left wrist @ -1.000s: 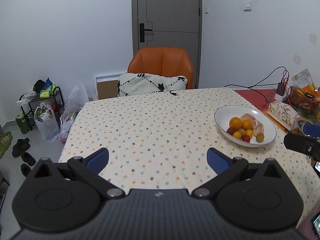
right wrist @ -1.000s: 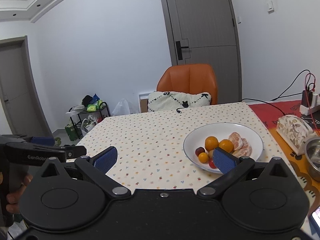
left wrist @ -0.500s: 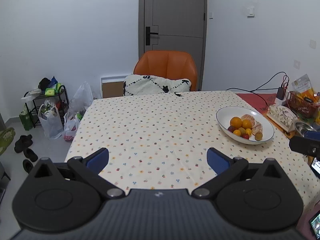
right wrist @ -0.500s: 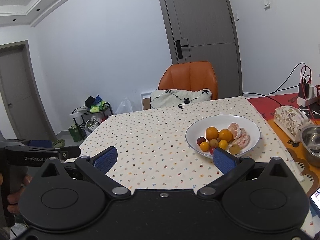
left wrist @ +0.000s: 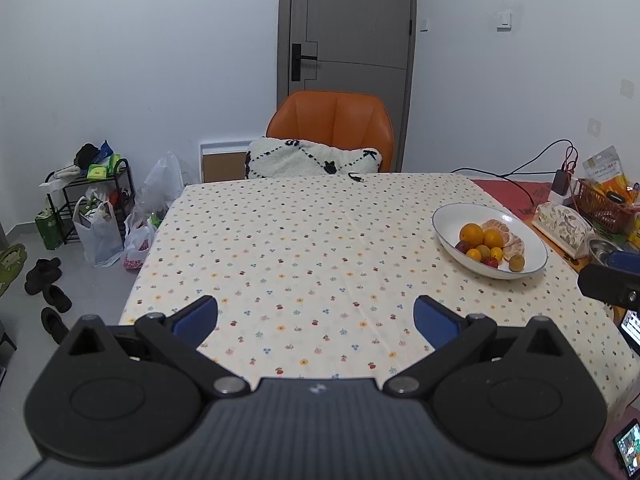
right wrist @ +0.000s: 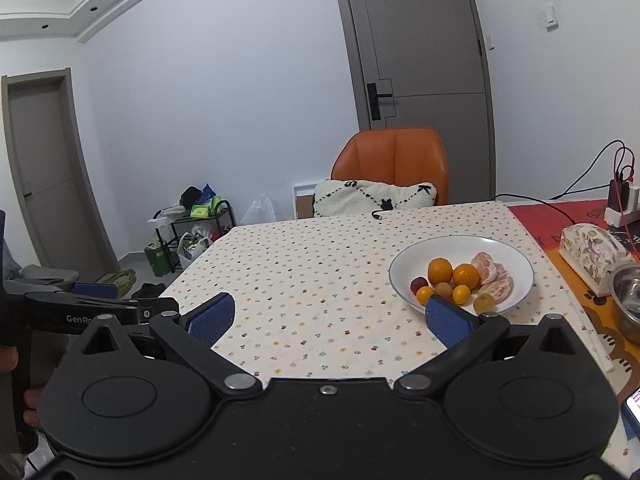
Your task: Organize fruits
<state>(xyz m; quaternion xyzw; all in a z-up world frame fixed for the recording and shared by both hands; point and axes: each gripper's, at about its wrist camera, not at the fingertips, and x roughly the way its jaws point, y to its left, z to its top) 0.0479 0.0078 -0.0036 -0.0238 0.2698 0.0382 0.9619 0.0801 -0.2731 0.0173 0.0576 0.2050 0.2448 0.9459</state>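
A white bowl [left wrist: 448, 224] stands on the right of the spotted tablecloth [left wrist: 304, 248]. It holds two oranges [left wrist: 471, 233], a peeled citrus [left wrist: 512, 240] and several small fruits. It shows in the right wrist view too [right wrist: 512, 252]. My left gripper [left wrist: 316, 320] is open and empty, over the near table edge, left of the bowl. My right gripper [right wrist: 330, 316] is open and empty, just short of the bowl; its right finger [right wrist: 450, 320] overlaps the bowl's near rim in view.
An orange chair [left wrist: 332, 124] with a white cushion [left wrist: 312, 160] stands at the far edge. Right of the cloth lie a patterned tissue box [left wrist: 562, 228], a steel bowl [right wrist: 628, 296], a red basket [left wrist: 608, 204] and cables. Bags and a rack [left wrist: 88, 200] stand on the floor at left.
Both grippers have drawn back and risen a little from the table; the bowl sits farther off in both views. Nothing was taken hold of.
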